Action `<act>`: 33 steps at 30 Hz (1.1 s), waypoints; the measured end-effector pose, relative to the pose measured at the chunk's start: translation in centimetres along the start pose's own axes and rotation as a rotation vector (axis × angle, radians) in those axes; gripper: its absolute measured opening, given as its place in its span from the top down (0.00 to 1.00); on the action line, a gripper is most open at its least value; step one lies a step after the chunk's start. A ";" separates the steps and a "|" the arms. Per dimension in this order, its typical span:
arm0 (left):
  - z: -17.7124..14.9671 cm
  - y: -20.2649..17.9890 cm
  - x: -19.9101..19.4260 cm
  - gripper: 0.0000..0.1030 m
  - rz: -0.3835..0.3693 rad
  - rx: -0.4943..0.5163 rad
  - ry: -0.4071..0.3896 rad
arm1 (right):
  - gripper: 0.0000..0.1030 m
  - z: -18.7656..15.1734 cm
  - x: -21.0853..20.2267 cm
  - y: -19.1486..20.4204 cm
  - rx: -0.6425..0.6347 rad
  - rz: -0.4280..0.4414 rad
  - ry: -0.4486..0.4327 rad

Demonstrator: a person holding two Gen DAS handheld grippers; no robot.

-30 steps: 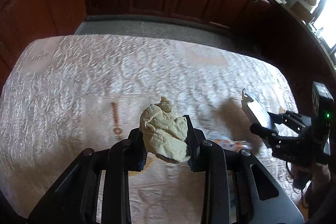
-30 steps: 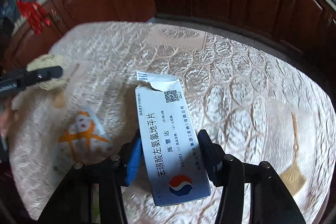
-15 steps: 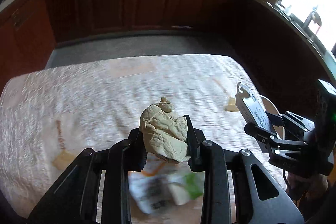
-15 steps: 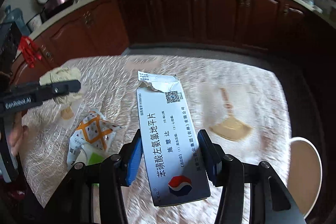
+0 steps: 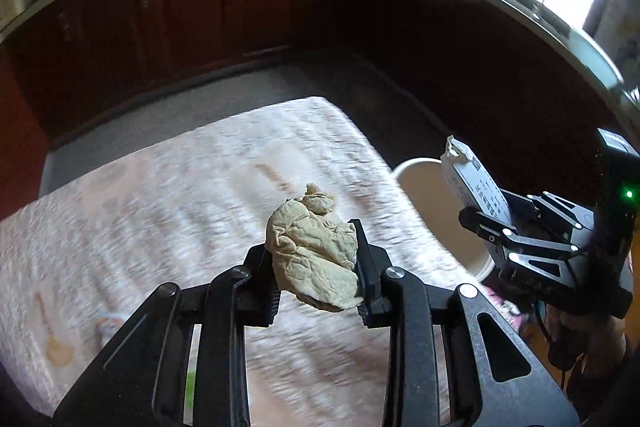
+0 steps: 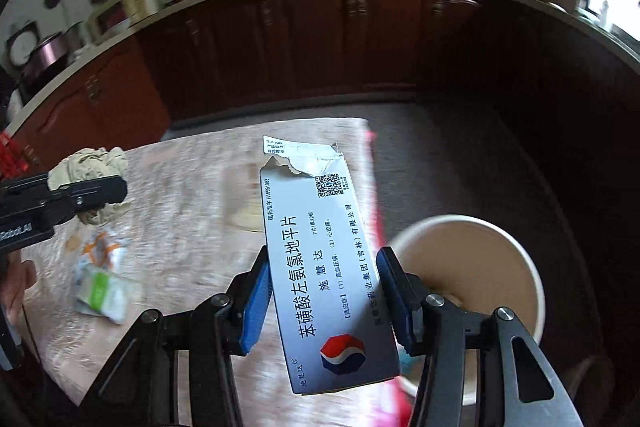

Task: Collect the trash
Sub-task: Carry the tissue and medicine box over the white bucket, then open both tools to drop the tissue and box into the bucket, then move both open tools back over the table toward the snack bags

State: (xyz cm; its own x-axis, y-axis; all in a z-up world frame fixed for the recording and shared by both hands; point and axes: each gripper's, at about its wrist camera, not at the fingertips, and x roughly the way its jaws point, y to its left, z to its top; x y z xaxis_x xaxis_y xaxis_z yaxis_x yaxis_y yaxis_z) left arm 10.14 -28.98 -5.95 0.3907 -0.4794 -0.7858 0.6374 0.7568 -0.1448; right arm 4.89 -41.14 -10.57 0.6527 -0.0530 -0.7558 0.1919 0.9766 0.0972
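The right gripper (image 6: 324, 301) pinches a torn medicine box (image 6: 320, 259) across its width, the box's long axis running forward along the fingers, and the open paper bin (image 6: 516, 251) sits just to its right and below, off the table's edge. The left gripper (image 5: 316, 267) is clamped on a crumpled tissue wad (image 5: 314, 257) above the tablecloth (image 5: 160, 211), with the bin farther off to its right. The right gripper is plainly nearer, so its box probably drops first; two wrappers (image 6: 100, 275) remain on the cloth.
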 end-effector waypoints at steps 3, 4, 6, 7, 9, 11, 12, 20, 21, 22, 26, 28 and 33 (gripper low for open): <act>0.9 -2.8 1.7 0.74 -0.030 0.032 0.018 | 0.52 -0.6 -0.4 -3.3 0.051 -0.044 0.004; 1.2 -3.7 2.4 0.74 -0.043 0.041 0.026 | 0.52 -0.9 -0.2 -4.5 0.062 -0.059 0.007; 1.7 -5.2 3.4 0.74 -0.062 0.056 0.037 | 0.52 -1.3 0.1 -6.5 0.089 -0.094 0.017; 2.0 -6.0 3.8 0.74 -0.069 0.065 0.041 | 0.52 -1.5 0.2 -7.4 0.105 -0.101 0.023; 2.4 -7.6 5.1 0.74 -0.088 0.082 0.057 | 0.52 -1.9 0.5 -9.3 0.145 -0.113 0.036; 2.6 -8.8 6.3 0.74 -0.107 0.085 0.077 | 0.52 -2.5 0.9 -11.4 0.185 -0.134 0.055; 2.7 -9.5 7.1 0.74 -0.117 0.082 0.086 | 0.52 -2.7 1.3 -12.0 0.200 -0.140 0.065; 2.8 -12.3 11.4 0.64 -0.184 0.057 0.140 | 0.45 -3.4 3.4 -15.6 0.262 -0.198 0.111; 2.7 -12.5 11.8 0.56 -0.191 0.054 0.149 | 0.39 -3.4 3.4 -15.9 0.266 -0.218 0.109; 2.7 -12.5 12.2 0.51 -0.192 0.051 0.156 | 0.36 -3.4 3.3 -16.3 0.276 -0.229 0.104; 2.1 -12.3 12.8 0.41 -0.190 0.049 0.175 | 0.35 -3.9 3.2 -16.9 0.311 -0.210 0.098; 1.9 -12.1 12.9 0.41 -0.178 0.052 0.176 | 0.35 -4.4 3.3 -16.6 0.314 -0.208 0.105; 1.5 -11.0 12.3 0.41 -0.154 0.055 0.163 | 0.35 -5.2 3.3 -16.3 0.329 -0.196 0.112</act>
State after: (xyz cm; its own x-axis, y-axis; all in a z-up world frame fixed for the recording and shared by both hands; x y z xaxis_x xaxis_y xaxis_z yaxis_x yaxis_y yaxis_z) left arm 8.91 -43.83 -13.12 0.1765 -0.5057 -0.8445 0.7182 0.6528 -0.2408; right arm 0.06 -56.11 -18.03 0.5001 -0.1909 -0.8447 0.5412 0.8304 0.1328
